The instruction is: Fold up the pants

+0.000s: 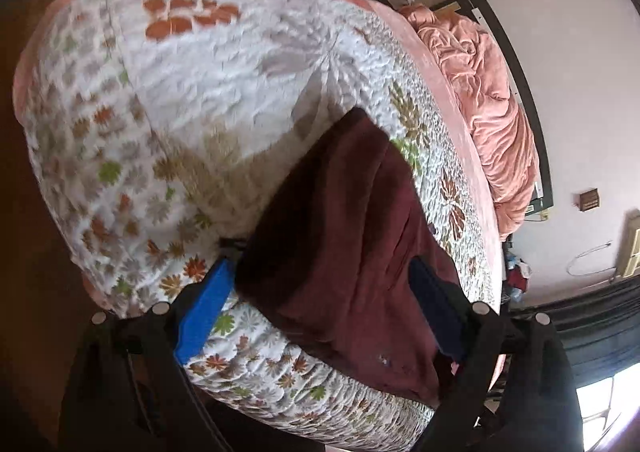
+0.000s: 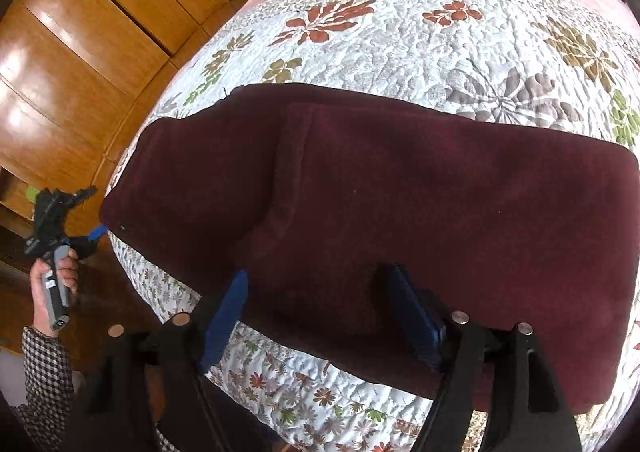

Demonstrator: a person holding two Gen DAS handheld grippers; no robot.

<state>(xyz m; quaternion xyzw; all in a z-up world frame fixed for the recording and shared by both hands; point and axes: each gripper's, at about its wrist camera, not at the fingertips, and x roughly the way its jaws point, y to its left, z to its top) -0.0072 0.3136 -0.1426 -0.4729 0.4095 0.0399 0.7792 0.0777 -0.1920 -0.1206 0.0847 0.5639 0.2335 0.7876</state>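
Dark maroon pants (image 2: 400, 192) lie folded in a broad band across the floral quilt (image 2: 400, 36) on the bed. My right gripper (image 2: 320, 292) is open, its blue fingers (image 2: 228, 312) wide apart over the pants' near edge. My left gripper (image 1: 324, 272) is open at the pants' end (image 1: 340, 232), with cloth lying between its blue fingers (image 1: 208, 304). The left gripper also shows in the right wrist view (image 2: 98, 230), held in a hand at the pants' left corner; I cannot tell if it touches the cloth.
A wooden wardrobe (image 2: 80, 52) stands beside the bed. A crumpled pink blanket (image 1: 492, 92) lies at the head of the bed near a dark headboard (image 1: 516, 84). The quilt's near edge drops off just below both grippers.
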